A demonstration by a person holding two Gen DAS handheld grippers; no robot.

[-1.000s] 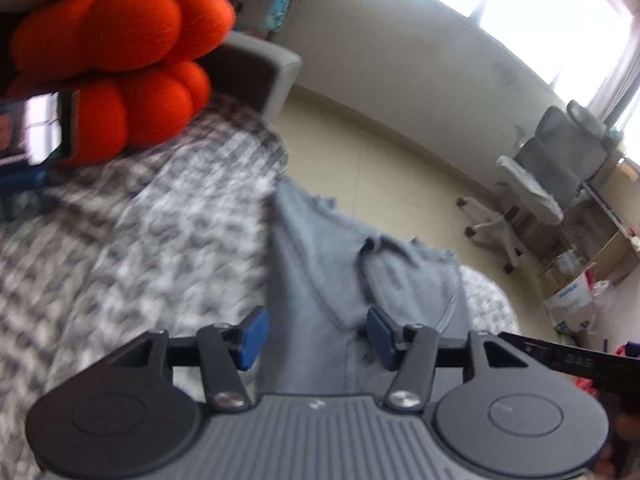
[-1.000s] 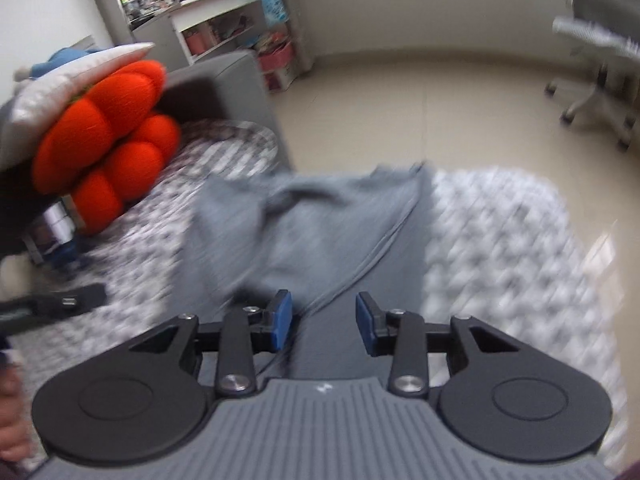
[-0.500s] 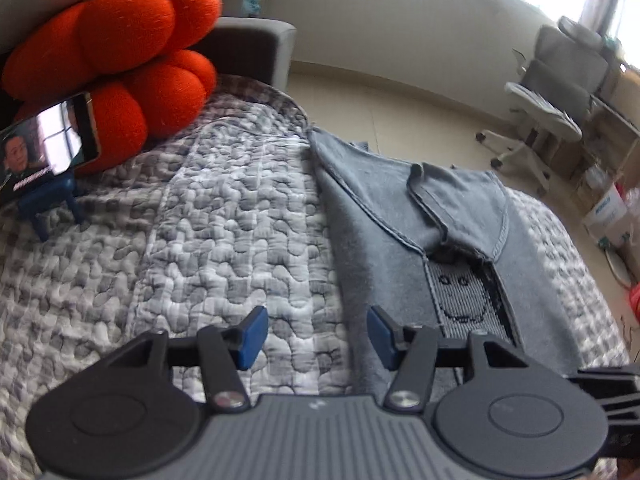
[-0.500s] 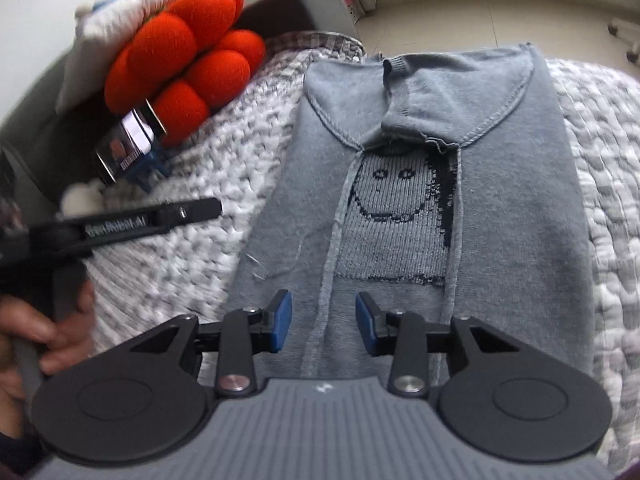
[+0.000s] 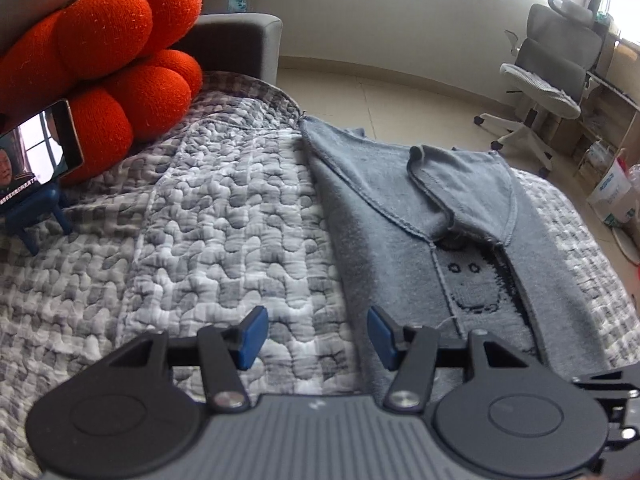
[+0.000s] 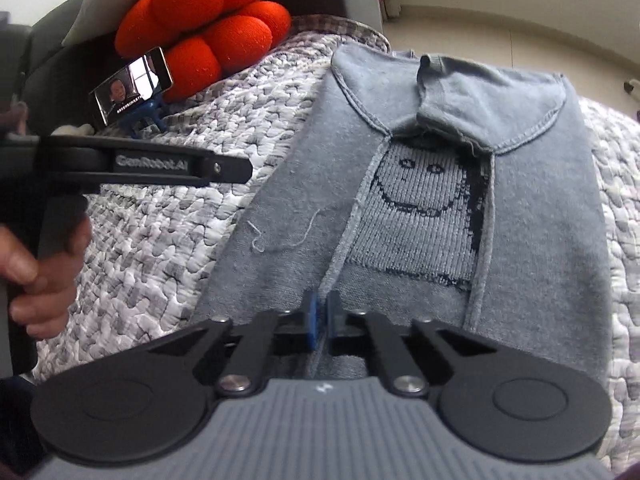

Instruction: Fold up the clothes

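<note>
Nearest in the right wrist view, the right gripper (image 6: pixel 319 320) is seen with its blue pads pressed together on a raised seam edge at the near end of the grey sweater (image 6: pixel 540 240); a fold of the fabric appears to be pinched between them. In the left wrist view, the left gripper (image 5: pixel 314 334) is held with its fingers spread wide above the quilt (image 5: pixel 200 240), its right pad over the sweater's left edge, and nothing is gripped.

The grey sweater (image 5: pixel 380 220) is laid flat on the grey-and-white quilt (image 6: pixel 160 220), with both side panels folded inward so that a narrow strip bearing a knitted smiley face (image 6: pixel 416 192) is left exposed down the middle. Its long axis is run away from the cameras, the collar end pointed toward the far edge of the bed and the hem end lying at the grippers. A loose thread (image 6: pixel 280 236) is seen on the left panel.

Further left, the person's left hand (image 6: pixel 44 268) is wrapped around the other tool's handle. Beyond it, a phone (image 6: pixel 132 84) is propped on a small blue stand in front of an orange cushion (image 6: pixel 208 20). An office chair (image 5: pixel 548 68) is seen across the floor.
</note>
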